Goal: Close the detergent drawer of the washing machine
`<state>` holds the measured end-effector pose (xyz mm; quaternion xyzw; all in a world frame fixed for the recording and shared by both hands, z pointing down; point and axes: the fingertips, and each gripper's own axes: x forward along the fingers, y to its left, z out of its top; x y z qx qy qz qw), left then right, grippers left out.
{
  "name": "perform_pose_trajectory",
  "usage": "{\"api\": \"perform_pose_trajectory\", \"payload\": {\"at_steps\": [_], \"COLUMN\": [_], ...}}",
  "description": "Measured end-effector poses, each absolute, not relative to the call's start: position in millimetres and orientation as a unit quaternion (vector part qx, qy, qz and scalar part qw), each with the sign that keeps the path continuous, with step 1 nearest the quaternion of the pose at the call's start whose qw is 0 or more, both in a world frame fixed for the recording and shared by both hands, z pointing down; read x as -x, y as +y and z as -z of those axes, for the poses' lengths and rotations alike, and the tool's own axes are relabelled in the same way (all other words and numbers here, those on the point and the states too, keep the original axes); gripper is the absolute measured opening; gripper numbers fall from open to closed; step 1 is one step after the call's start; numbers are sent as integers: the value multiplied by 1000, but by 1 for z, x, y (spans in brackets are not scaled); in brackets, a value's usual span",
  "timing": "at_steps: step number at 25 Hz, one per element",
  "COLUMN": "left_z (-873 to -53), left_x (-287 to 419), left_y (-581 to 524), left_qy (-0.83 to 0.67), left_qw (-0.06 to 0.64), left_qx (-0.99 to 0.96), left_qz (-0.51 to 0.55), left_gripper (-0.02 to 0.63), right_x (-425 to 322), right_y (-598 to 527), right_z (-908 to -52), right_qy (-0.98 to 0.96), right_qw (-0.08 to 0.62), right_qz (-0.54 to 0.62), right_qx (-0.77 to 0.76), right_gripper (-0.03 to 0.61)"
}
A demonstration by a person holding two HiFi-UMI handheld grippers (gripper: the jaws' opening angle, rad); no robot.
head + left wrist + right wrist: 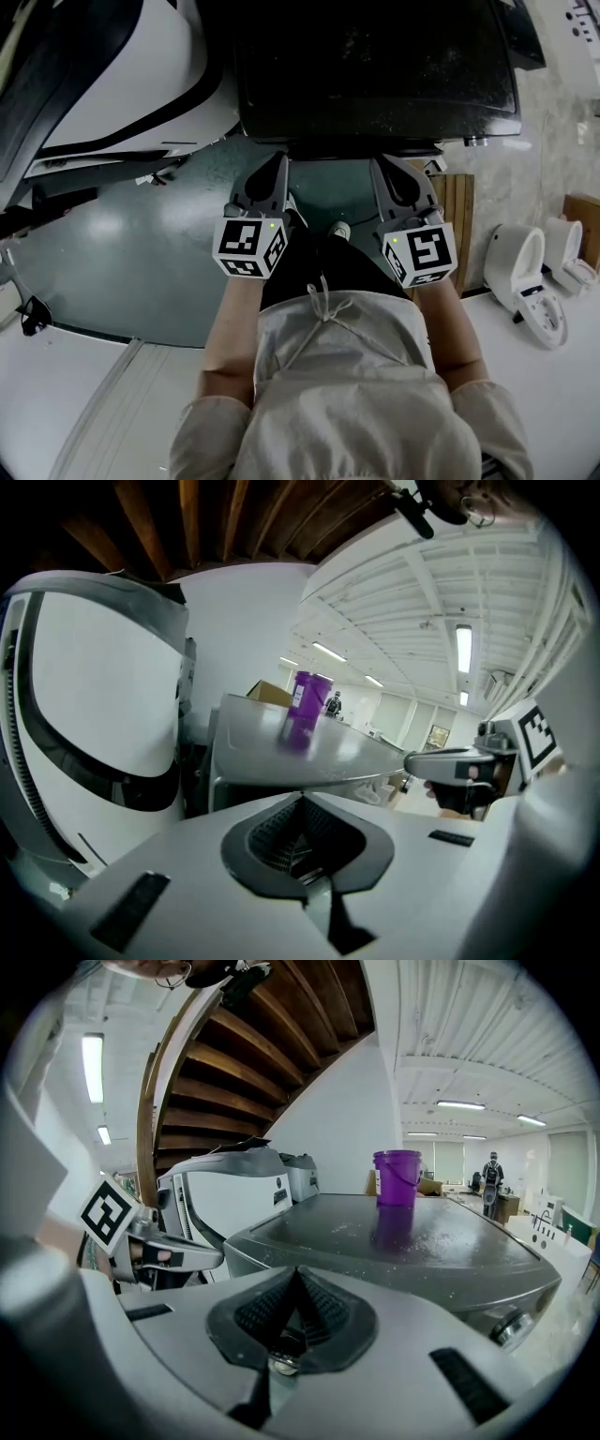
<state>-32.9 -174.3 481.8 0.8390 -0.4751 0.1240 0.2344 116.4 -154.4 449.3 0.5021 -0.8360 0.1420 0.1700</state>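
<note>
One washing machine [375, 66], dark flat top, fills upper middle of head view, directly ahead of both grippers; detergent drawer not made out in any view. White curved shell [122, 66] stands to its left. Left gripper [274, 173] and right gripper [398, 178] side by side, apart, near machine's front edge. Both pairs of jaws pressed together, nothing between them. Purple cup [397, 1177] upright on machine top.
</note>
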Motion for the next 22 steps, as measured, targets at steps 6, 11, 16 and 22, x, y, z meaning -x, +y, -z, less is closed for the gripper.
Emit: {"api": "perform_pose_trajectory", "payload": {"at_steps": [6, 11, 16, 22], "left_z": [-413, -345, -284, -247], "left_x": [28, 30, 30, 35], "left_y": [-164, -164, -165, -160], "left_qy": [-448, -445, -441, -435], "left_qw": [181, 138, 94, 57], "left_qx": [-868, -880, -890, -896], "left_qz": [-117, -91, -70, -66], "left_gripper": [18, 18, 18, 18], "right_x": [-107, -105, -106, -112], "right_y": [-147, -149, -147, -144], "right_z": [-416, -373, -324, -284], "right_qy": [-857, -865, -867, -858], "right_qw": [151, 128, 102, 83], "right_qz": [-121, -90, -57, -28], "right_qx": [-478, -476, -485, -506], "right_gripper": [6, 6, 6, 6]}}
